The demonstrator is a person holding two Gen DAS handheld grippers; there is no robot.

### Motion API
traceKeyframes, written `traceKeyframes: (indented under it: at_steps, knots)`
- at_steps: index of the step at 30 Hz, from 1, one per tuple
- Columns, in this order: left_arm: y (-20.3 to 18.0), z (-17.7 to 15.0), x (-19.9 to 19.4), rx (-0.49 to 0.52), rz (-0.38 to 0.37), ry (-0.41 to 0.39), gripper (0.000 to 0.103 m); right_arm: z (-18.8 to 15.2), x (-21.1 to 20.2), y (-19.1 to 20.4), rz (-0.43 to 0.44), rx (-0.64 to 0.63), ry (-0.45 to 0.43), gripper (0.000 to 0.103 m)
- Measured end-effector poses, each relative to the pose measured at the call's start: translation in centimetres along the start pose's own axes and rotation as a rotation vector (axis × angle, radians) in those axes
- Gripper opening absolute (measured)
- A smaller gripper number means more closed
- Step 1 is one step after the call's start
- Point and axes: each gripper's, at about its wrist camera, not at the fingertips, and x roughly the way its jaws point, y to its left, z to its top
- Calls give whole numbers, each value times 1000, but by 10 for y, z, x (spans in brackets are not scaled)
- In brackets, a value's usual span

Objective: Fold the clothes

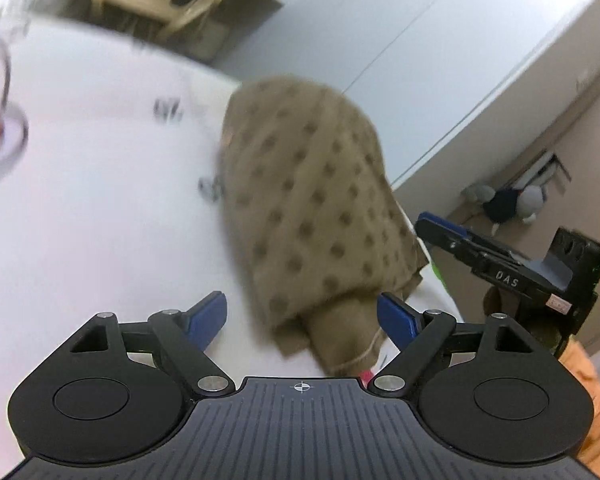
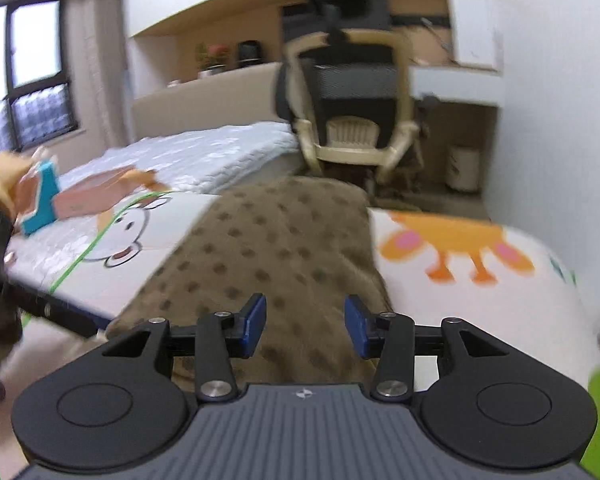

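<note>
We see first the white printed sheet [image 2: 480, 292], with its cartoon animals, that covers the table-like surface, and on it lies the brown dotted garment [image 1: 308, 200], already gathered into a long narrow bundle. In the left wrist view its long axis runs from just in front of our left gripper [image 1: 302, 318] away toward the far edge, leaning a little to the right, and the near end, with a plain folded cuff or hem, lies between the two blue pads without touching them, as far as the blur lets us judge. The left gripper stands wide apart and holds nothing. Our right gripper [image 2: 306, 326] is also apart and empty; in its own view the garment spreads directly under and ahead of it, the long axis pointing away toward the beige chair [image 2: 352, 136]. In the left view the right gripper appears at the right side, beyond the edge of the cloth and a little off it. We judge that both tools are at the same near end of the bundle, the left one more centred on it, so the coming move probably depends on taking this near end and carrying it along the long axis toward the far end. The pictures are blurred, so finer contact we cannot tell.
</note>
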Motion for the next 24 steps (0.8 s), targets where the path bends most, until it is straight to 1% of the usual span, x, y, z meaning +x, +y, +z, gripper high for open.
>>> traceKeyframes:
  at_steps: [2, 4, 6, 8, 9, 11, 12, 13, 14, 15, 16, 18, 20, 21, 22, 23, 24]
  knots:
    - [6, -3, 3, -25, -26, -19, 85, -7, -10, -18, 17, 129, 1, 43]
    - [13, -6, 6, -50, -52, -38, 81, -15, -21, -36, 34, 258, -1, 44]
    - [7, -4, 5, -32, -129, -53, 79, -25, -31, -50, 19, 347, -9, 47]
    - [2, -2, 5, -15, -198, -39, 67, -30, -35, -57, -18, 369, -6, 48]
    - [-1, -2, 5, -5, -253, -24, 63, -32, -35, -59, -31, 373, -3, 48]
    - [-10, -5, 0, 29, -349, 8, 63, -34, -35, -59, -37, 372, 0, 48]
    - [-15, -8, -5, 54, -376, 22, 64, -33, -34, -57, -35, 360, -2, 48]
    - [-21, -11, -10, 83, -392, 35, 68, -31, -33, -54, -32, 344, -7, 49]
    - [-26, -14, -16, 120, -396, 50, 71, -29, -32, -51, -29, 327, -12, 49]
    - [-30, -17, -21, 150, -381, 57, 81, -26, -31, -47, -25, 310, -17, 49]
    - [-34, -19, -26, 180, -363, 63, 84, -23, -30, -43, -16, 289, -22, 49]
    - [-37, -19, -32, 207, -322, 51, 85, -17, -25, -33, 5, 244, -28, 49]
    - [-36, -11, -32, 204, -279, 10, 86, -12, -18, -22, 29, 198, -32, 49]
    - [-35, -8, -31, 200, -254, -14, 88, -11, -13, -16, 45, 170, -26, 49]
    - [-34, -5, -27, 198, -225, -43, 91, -11, -7, -11, 51, 145, -13, 49]
    - [-34, 1, -20, 196, -204, -71, 92, -13, 1, -9, 38, 122, 16, 49]
    - [-33, 6, -11, 188, -189, -71, 93, -15, 8, -7, 24, 100, 44, 49]
